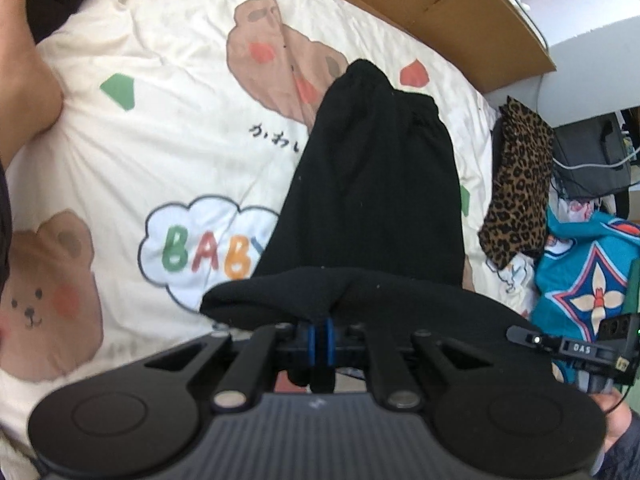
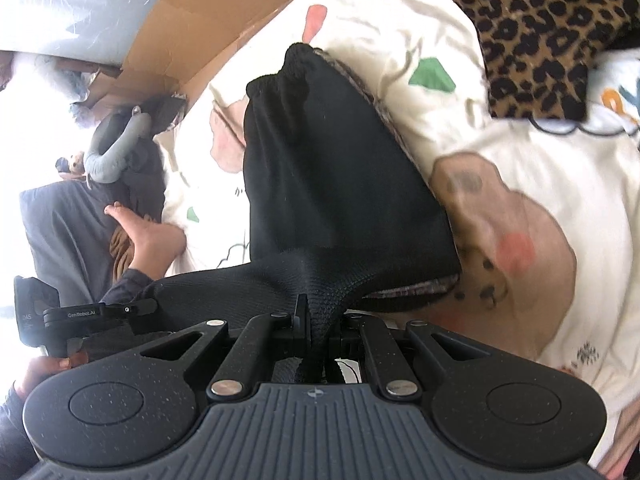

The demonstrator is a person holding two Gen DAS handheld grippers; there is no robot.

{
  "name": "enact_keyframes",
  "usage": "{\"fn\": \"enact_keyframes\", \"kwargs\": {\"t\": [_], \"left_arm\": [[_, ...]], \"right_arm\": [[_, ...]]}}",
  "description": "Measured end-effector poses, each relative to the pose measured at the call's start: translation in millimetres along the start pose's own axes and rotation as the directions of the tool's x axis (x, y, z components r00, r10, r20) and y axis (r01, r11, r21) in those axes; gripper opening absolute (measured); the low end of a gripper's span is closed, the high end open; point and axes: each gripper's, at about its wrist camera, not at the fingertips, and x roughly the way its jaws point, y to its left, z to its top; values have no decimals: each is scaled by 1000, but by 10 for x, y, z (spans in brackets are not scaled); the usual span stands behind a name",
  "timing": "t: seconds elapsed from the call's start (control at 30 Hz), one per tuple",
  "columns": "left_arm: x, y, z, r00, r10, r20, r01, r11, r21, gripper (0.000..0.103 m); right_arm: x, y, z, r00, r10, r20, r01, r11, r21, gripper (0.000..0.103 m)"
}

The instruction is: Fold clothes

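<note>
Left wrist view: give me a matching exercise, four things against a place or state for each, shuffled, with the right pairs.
Things:
1. black garment
2. leopard-print cloth
3. cardboard box
4. left gripper

Places or states:
A. lies at the right edge of the quilt
B. shut on fabric
C. stretches from the fingers up across the bear-print quilt
D. stands beyond the quilt's far edge

Pairs: 1-C, 2-A, 3-D, 4-B

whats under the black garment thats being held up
The black garment lies over a cream bedsheet printed with bears and a "BABY" cloud. It hides part of the cloud and one bear. A patterned edge peeks out beneath it; the rest is covered.
</note>
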Motion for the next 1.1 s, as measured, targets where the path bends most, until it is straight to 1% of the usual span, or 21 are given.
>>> {"fn": "enact_keyframes", "kwargs": {"t": [0.1, 0.33, 0.53, 0.67, 0.8, 0.93, 1.03, 1.1], "left_arm": [[37, -3, 149, 1000, -6, 7, 6, 1000, 23, 6], [199, -14, 490, 1000, 6, -1, -6, 998, 70, 6], [358, -33, 783, 1000, 12, 1, -12, 993, 117, 6], [522, -1, 940, 1000, 12, 0, -12, 991, 130, 6], [712, 84, 1073, 1000, 2, -7, -1, 993, 119, 6], [900, 150, 1187, 1000, 12, -11, -10, 991, 135, 6], [997, 191, 1267, 1000, 7, -18, -5, 992, 125, 6], [1045, 181, 1313, 1000, 3, -11, -1, 989, 146, 6]], "right_arm": [[56, 51, 152, 1000, -14, 12, 14, 1000, -11, 3], [205, 141, 505, 998, -52, 40, 54, 998, -34, 4], [311, 130, 793, 995, -67, 72, 71, 997, -43, 4], [434, 41, 929, 995, -68, 80, 70, 997, -30, 4], [579, -50, 1021, 995, -74, 71, 75, 997, -14, 4], [722, -126, 1126, 995, -67, 70, 68, 998, -10, 5], [797, -213, 1217, 994, -50, 93, 50, 999, 3, 5], [820, -266, 1250, 993, -35, 109, 36, 999, -5, 6]]}}
